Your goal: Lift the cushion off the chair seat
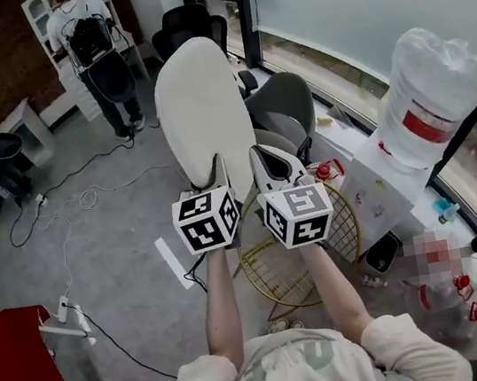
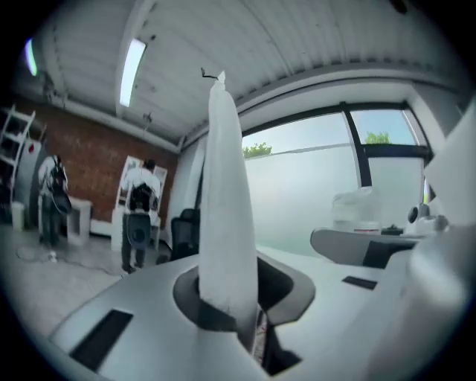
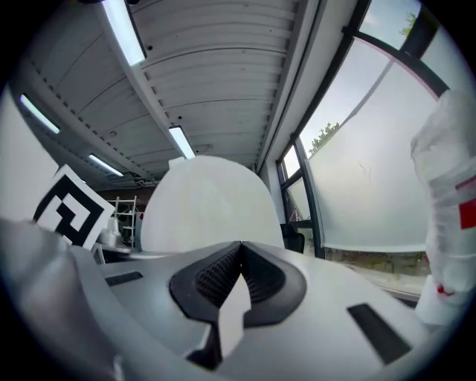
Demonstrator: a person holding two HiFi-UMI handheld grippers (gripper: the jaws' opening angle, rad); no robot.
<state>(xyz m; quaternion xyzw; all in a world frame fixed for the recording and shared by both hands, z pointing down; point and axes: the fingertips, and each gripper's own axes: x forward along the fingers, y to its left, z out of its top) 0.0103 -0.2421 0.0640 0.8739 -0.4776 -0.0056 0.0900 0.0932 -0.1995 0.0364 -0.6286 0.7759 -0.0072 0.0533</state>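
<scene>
Arms outstretched; left gripper (image 1: 220, 163) and right gripper (image 1: 257, 153), seemingly, pinch the upright cushion (image 1: 198, 102)

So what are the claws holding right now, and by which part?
The cushion, held by both: the left claw and the right claw each pinch its lower edge, side by side.

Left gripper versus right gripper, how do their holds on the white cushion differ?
The left gripper has a thick part of the cushion between its jaws, while the right gripper pinches only a thin white edge, jaws almost together. The left gripper view shows the cushion edge-on; the right gripper view faces its broad side. Both are shut on the cushion's lower end, holding it upright above the gold wire chair.
</scene>
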